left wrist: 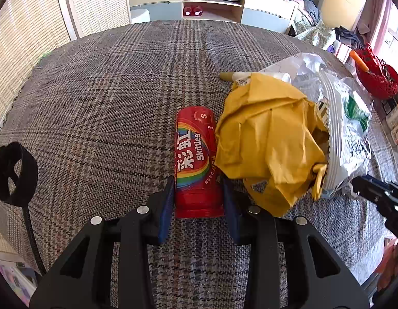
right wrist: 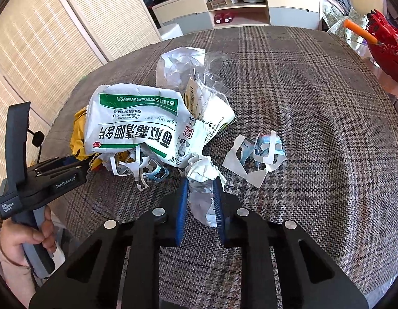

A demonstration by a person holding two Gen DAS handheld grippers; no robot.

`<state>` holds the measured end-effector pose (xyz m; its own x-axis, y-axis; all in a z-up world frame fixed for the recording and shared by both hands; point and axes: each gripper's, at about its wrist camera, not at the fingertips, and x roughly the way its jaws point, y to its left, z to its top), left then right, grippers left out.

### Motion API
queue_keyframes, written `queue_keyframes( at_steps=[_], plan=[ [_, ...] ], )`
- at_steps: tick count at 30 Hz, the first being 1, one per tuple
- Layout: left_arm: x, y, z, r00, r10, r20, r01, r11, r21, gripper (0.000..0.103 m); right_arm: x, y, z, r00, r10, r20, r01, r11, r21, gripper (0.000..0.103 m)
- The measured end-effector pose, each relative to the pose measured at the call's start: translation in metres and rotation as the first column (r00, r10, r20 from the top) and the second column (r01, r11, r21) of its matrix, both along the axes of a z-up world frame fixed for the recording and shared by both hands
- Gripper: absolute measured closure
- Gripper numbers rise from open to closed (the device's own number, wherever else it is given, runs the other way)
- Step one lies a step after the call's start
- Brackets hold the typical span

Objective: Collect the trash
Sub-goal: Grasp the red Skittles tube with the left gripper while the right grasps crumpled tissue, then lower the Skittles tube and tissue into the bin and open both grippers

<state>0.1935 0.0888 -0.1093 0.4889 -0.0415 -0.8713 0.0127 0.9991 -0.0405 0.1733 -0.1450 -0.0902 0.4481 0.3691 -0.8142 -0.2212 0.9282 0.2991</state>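
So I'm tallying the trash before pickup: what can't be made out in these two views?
- Left wrist view: the crumpled yellow paper bag hides what lies beneath it.
- Right wrist view: the white and green medicine pouch covers most of that bag.
- Right wrist view: the crumpled white paper wad is partly hidden between the right tongs.

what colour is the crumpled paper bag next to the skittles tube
Mustard yellow; the crumpled paper bag shows best in the left wrist view.

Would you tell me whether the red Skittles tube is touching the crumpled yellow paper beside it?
Touching. In the left wrist view the yellow paper presses against the right side of the Skittles tube, with no cloth visible between them.
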Motion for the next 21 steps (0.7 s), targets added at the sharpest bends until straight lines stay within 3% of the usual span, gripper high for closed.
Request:
queue_keyframes(
  at_steps=[2,8,14,21],
  plan=[
    [-0.006,0.001,0.000,1.000,-0.002,0.002,0.002,1.000,0.006,0.070,-0.005,0.001,0.004,1.000,0.005,0.006,-0.005,1.000,0.001,0.093],
    [-0.032,0.010,0.008,1.000,0.023,0.008,-0.023,1.000,0.008,0.070,-0.027,-0.006,0.019,0.999,0.002,0.036,-0.002,1.000,0.018,0.094],
    [-0.080,0.013,0.028,0.998,0.039,0.058,-0.040,0.999,0.015,0.070,-0.062,-0.021,0.032,0.997,-0.003,0.072,0.002,1.000,0.014,0.094],
    [-0.147,-0.012,0.048,0.992,-0.004,0.129,0.003,1.000,0.004,0.070,-0.115,-0.041,0.051,0.987,-0.023,0.158,0.024,1.000,-0.009,0.094]
  ],
)
